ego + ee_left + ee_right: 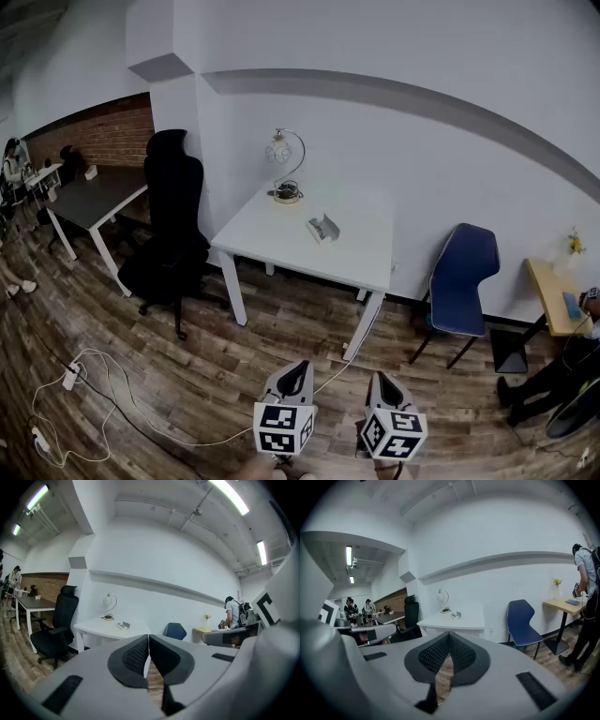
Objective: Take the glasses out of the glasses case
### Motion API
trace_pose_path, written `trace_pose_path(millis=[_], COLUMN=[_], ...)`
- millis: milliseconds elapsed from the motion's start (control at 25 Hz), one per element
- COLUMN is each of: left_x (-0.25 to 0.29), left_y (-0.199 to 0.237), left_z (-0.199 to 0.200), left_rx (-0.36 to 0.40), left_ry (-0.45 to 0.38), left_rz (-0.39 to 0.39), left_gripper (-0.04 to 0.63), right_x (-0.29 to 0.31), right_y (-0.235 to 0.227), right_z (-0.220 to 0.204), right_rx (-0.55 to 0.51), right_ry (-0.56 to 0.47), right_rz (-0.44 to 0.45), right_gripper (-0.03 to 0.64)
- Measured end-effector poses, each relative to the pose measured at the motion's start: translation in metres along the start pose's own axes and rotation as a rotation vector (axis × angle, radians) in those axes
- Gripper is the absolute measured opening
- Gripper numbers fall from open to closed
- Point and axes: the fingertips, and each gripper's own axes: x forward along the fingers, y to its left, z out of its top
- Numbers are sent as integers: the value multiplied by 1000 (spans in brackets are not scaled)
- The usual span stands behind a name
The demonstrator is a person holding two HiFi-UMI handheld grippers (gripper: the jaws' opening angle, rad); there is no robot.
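Note:
A grey glasses case lies on the white table across the room, small in the left gripper view and in the right gripper view. Whether glasses are in it is too small to tell. My left gripper and right gripper are held side by side low in the head view, over the wooden floor and well short of the table. Both are shut with nothing between their pads, the left and the right alike.
A round desk lamp stands at the table's back left. A black office chair is left of the table, a blue chair right of it. Cables and a power strip lie on the floor at left. A person stands at far right.

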Motion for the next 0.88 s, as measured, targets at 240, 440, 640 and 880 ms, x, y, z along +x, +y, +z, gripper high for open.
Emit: trace_pose_path(millis=[240,440,640,880], left_x=[1,8,11,10], left_y=[-2,-8,-10,-2], left_z=[-1,-4,-9,-22], left_rx=[-6,-11,-6,-12], left_ry=[-1,8,10,45], left_rz=[13,30,54,79], left_gripper=[20,20,20,20], right_x=[-4,-2,1,10], right_y=[-2,-18,-31,-37], right_z=[0,-6,-7,-11], right_rx=[24,46,40,58], right_ry=[-5,19,17,33], right_rz=[39,39,49,41], right_gripper=[32,32,32,32])
